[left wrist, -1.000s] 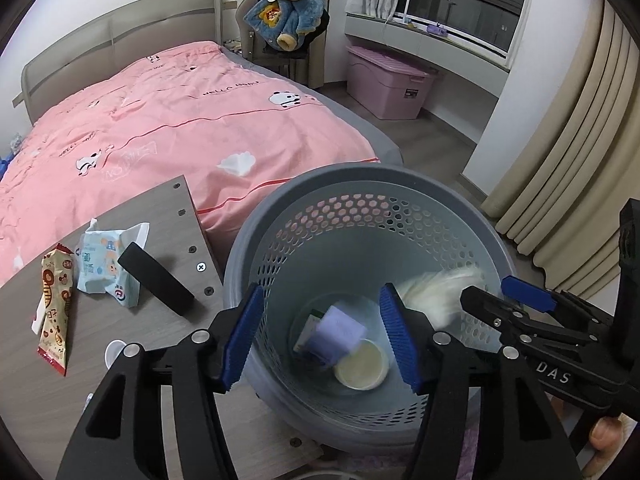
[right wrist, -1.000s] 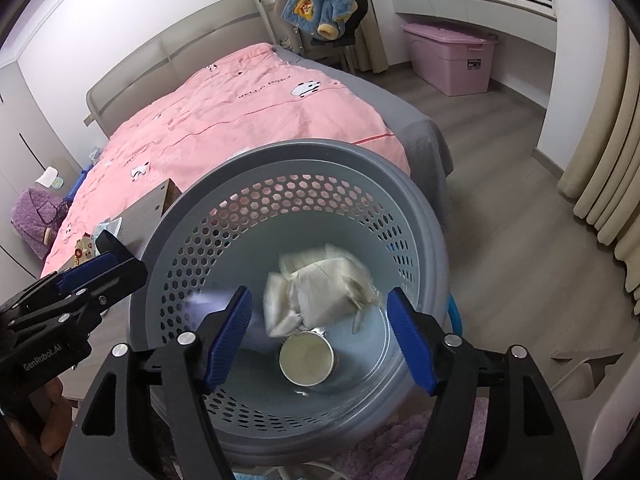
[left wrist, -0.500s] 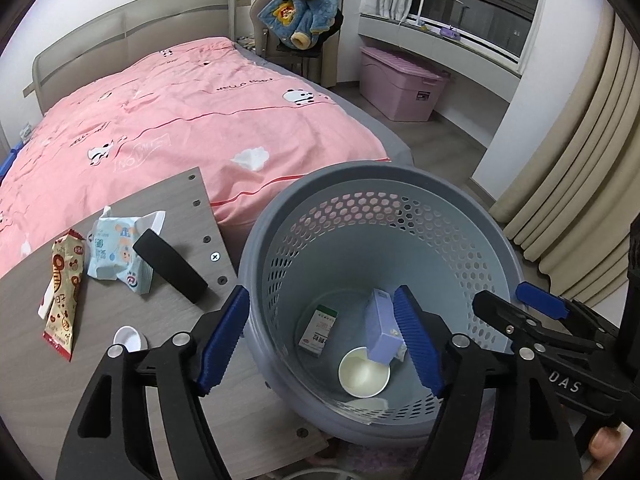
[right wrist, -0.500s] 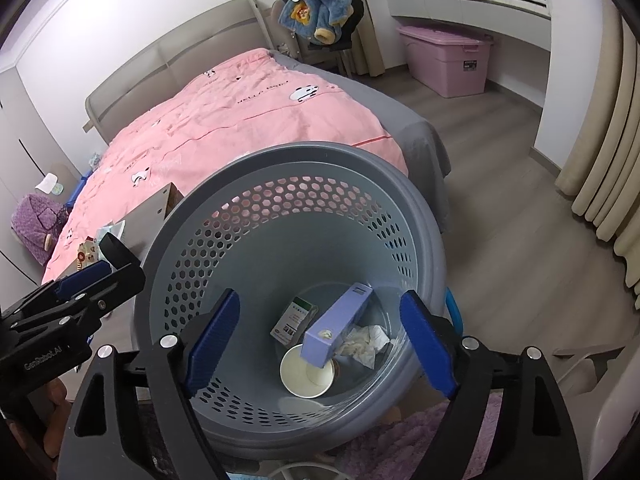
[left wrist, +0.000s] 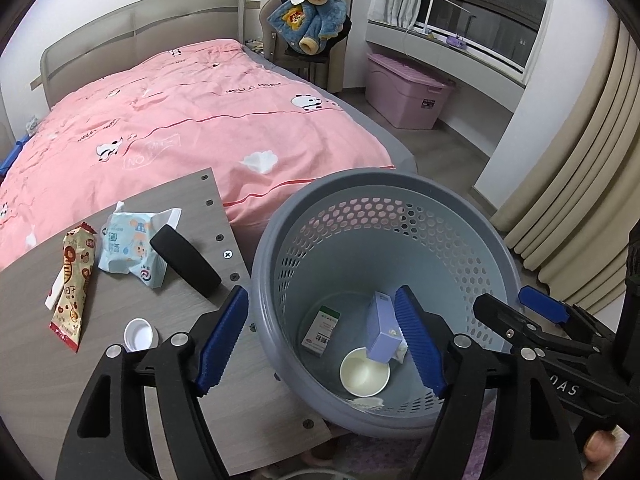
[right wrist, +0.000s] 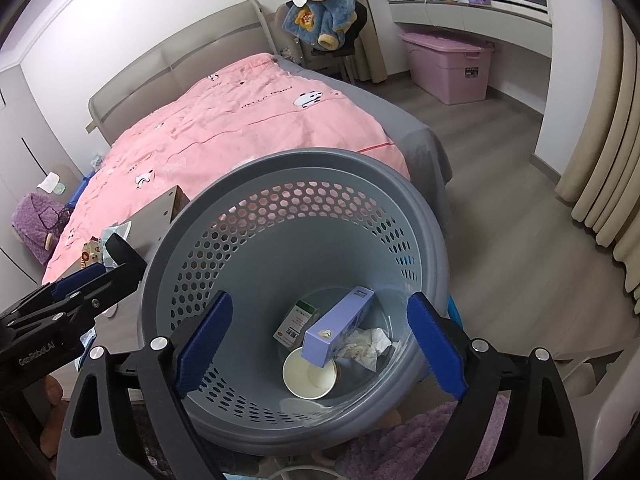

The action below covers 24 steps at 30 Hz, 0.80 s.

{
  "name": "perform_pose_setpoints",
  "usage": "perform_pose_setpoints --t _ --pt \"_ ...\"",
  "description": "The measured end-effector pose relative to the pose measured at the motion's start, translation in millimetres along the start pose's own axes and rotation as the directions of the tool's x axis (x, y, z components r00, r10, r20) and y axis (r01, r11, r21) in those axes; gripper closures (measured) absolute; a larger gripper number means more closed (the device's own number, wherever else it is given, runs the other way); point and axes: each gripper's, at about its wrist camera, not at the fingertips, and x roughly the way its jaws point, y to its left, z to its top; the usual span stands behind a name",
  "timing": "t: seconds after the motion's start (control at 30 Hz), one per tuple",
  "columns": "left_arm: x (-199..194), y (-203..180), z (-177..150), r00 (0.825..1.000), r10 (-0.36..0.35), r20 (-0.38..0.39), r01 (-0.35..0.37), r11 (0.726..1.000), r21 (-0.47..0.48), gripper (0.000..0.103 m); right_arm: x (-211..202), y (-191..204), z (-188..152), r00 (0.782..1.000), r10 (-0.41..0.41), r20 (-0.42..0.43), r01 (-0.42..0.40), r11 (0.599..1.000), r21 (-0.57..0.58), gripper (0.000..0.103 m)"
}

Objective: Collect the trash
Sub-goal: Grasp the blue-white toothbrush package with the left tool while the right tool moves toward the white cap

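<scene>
A grey perforated basket [left wrist: 384, 184] stands beside the table. Inside lie a purple box [left wrist: 382, 332], a paper cup [left wrist: 364, 372] and a small green-and-white box [left wrist: 322, 330]. The right wrist view also shows a crumpled tissue [right wrist: 366, 346] by the purple box [right wrist: 340, 328]. My left gripper [left wrist: 320, 292] hovers open over the basket's near rim, empty. My right gripper [right wrist: 320, 298] hangs above the basket [right wrist: 320, 156], its jaws opening with nothing between them. On the table [left wrist: 40, 380] lie a snack wrapper [left wrist: 74, 284], a wipes pack [left wrist: 132, 248], a black bar [left wrist: 186, 264] and a white cap [left wrist: 139, 334].
A bed with a pink cover [left wrist: 180, 120] runs behind the table and basket. A pink storage box [left wrist: 404, 96] sits under the window, and a chair with a blue coat [left wrist: 308, 20] stands by the headboard. Curtains [left wrist: 580, 184] hang at right.
The purple box and the crumpled tissue have dropped from between the jaws and now rest at the basket's bottom. Both grippers' jaws have spread wider.
</scene>
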Motion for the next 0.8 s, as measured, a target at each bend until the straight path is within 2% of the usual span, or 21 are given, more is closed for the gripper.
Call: perform_pose_setpoints --t 0.33,0.5,0.6,0.8 --pt "-16 22 -7 0.999 0.014 0.041 -0.012 0.999 -0.047 0.029 -8 28 1 0.999 0.025 0.031 -0.023 0.999 -0.041 0.008" --pt "-26 47 -13 0.997 0.058 0.051 -0.053 0.994 -0.091 0.029 -7 48 0 0.998 0.049 0.031 -0.047 0.997 -0.066 0.007" --pt "-36 66 -18 0.992 0.101 0.069 -0.093 0.988 -0.12 0.024 -5 65 -1 0.998 0.059 0.029 -0.056 0.993 -0.101 0.007" --pt "-52 107 -32 0.976 0.201 0.09 -0.182 0.966 -0.182 0.024 1 99 -4 0.996 0.083 0.022 -0.079 0.985 -0.155 0.007"
